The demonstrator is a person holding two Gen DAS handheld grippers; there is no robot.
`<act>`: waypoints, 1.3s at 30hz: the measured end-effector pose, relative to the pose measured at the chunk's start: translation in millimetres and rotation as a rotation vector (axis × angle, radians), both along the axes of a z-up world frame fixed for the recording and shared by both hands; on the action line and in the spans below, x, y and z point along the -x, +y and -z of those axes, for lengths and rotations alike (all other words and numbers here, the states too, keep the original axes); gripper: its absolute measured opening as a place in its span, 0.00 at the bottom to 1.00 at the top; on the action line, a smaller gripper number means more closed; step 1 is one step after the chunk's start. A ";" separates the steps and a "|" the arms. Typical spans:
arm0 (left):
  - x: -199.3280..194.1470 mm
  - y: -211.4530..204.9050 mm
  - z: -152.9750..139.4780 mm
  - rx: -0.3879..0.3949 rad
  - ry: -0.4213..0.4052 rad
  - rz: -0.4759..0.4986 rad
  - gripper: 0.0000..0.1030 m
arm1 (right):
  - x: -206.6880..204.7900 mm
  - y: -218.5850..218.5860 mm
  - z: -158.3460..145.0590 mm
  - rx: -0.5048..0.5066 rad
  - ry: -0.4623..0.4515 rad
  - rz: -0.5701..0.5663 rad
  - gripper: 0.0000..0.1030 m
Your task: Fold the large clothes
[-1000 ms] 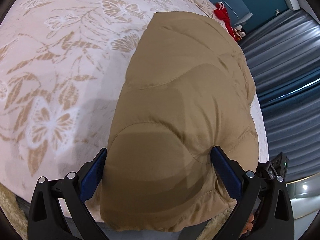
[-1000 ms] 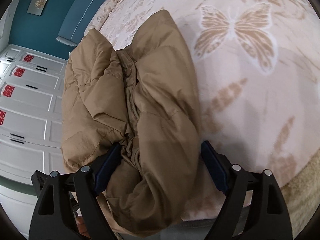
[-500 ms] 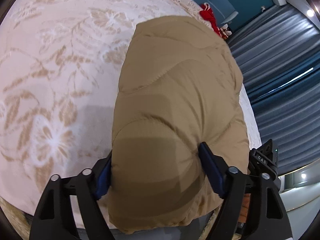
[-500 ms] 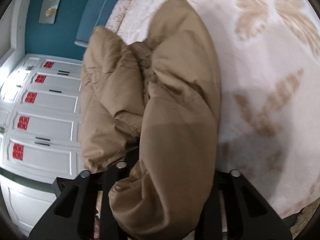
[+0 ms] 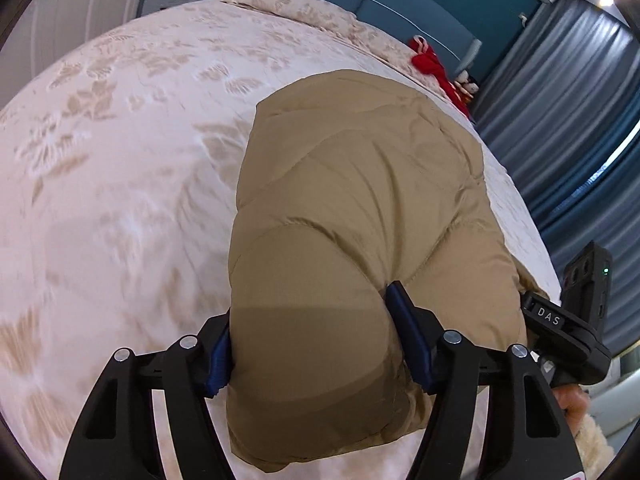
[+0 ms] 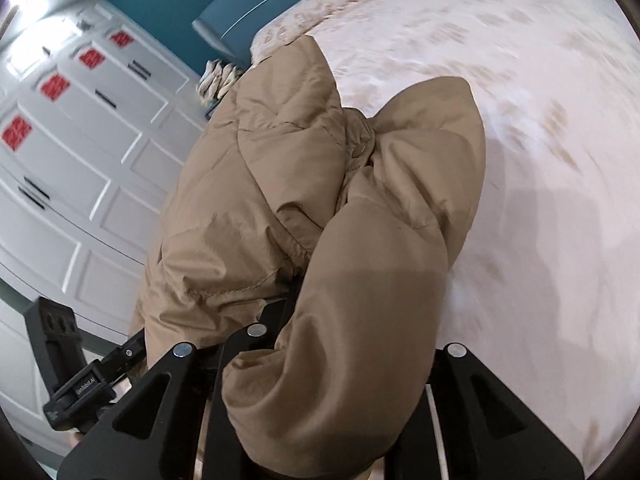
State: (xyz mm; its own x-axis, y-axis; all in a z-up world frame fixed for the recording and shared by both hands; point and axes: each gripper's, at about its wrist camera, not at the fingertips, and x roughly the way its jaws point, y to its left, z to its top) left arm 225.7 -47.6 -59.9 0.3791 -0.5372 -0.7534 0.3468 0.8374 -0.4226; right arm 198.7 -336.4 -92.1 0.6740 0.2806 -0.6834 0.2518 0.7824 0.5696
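Note:
A tan quilted puffer jacket [image 5: 360,208] lies bunched on the bed. My left gripper [image 5: 310,344] is shut on a puffed fold of its near edge, with a blue pad pressing in on each side. My right gripper [image 6: 360,344] is shut on another thick fold of the same jacket [image 6: 304,184], which bulges over the fingers and hides both pads. The jacket hangs lifted between the two grippers, its far part still over the bed.
The bed has a cream bedspread [image 5: 120,160] with tan butterfly and leaf print. A blue headboard [image 5: 400,4] is at the back. Red items [image 5: 432,64] lie by blue-grey curtains [image 5: 568,92]. White wardrobe doors [image 6: 80,148] stand left of the bed.
Both grippers have closed on the jacket's near edge and lifted it. The views have tilted up, showing the headboard and more of the room.

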 end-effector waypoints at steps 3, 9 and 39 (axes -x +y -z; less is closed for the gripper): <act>-32.7 3.5 5.5 -0.013 -0.013 -0.021 0.63 | -51.1 7.9 0.6 0.045 -0.003 -0.029 0.16; -98.9 4.2 18.1 -0.022 -0.046 -0.059 0.63 | -122.3 10.8 2.8 0.123 -0.016 -0.066 0.16; -82.2 -31.9 -61.9 -0.451 -0.188 -0.162 0.69 | -69.3 32.3 -92.3 0.354 0.022 -0.089 0.05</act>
